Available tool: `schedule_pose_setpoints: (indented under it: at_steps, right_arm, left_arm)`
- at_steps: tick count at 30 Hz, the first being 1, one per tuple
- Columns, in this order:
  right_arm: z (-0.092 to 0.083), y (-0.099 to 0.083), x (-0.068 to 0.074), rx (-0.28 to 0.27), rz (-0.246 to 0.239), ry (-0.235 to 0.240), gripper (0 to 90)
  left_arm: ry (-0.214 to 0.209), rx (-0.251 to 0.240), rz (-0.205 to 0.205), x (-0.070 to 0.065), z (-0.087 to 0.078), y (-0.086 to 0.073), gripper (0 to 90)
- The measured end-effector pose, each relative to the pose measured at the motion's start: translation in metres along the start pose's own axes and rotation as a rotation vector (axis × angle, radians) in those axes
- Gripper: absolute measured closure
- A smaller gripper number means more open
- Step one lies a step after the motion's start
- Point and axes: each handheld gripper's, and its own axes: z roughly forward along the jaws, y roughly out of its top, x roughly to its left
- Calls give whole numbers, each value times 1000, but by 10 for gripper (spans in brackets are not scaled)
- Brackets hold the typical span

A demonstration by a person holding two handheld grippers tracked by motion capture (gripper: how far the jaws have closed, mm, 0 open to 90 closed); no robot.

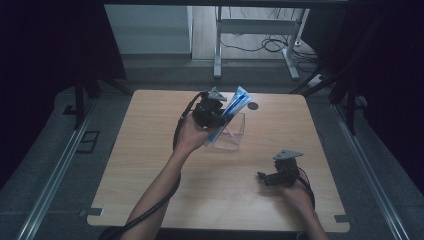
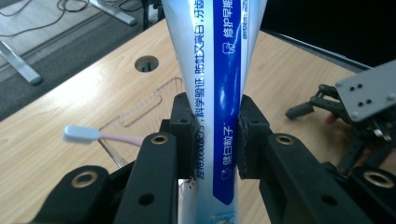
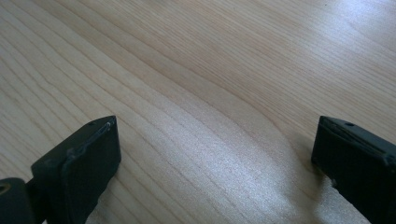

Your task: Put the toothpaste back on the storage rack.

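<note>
Item 1, wooden table [image 1: 150, 165]: I logged a light, square-cornered top with 1 round hole [image 1: 253, 106] near its far edge.

Item 2, clear box [image 1: 235, 136]: an open-topped transparent container stood near the table's middle, toward the far side.

Item 3, toothpaste tube [image 2: 219, 93]: white and blue with printed characters, it was clamped across its width in my left gripper [image 2: 215, 135], tilted over the box; I could not tell whether its lower end touched the box.

Item 4, right gripper [image 1: 264, 177]: it sat low over bare wood at the near right, well apart from the box, jaws spread wide with nothing between them.

Item 5, toothbrush [image 2: 100, 135]: pink handle, pale head, leaning out of the box.
</note>
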Motion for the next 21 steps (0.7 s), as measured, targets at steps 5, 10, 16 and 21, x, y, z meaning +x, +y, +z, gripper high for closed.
schedule_pose_setpoints:
  at_steps: [5, 10, 16, 21]
  right_arm:
    - [0, 0, 0, 0, 0, 0, 8]
    - [0, 0, 0, 1, -1, 1, 8]
    - [0, 0, 0, 1, -1, 0, 7]
    - [0, 0, 0, 1, -1, 1, 8]
  left_arm:
    - [12, -14, 4, 4, 6, 7, 728]
    - [26, -15, 10, 8, 13, 11, 728]
    - [33, -23, -8, 16, 24, 11, 728]
    - [49, -32, -29, 23, 35, 11, 728]
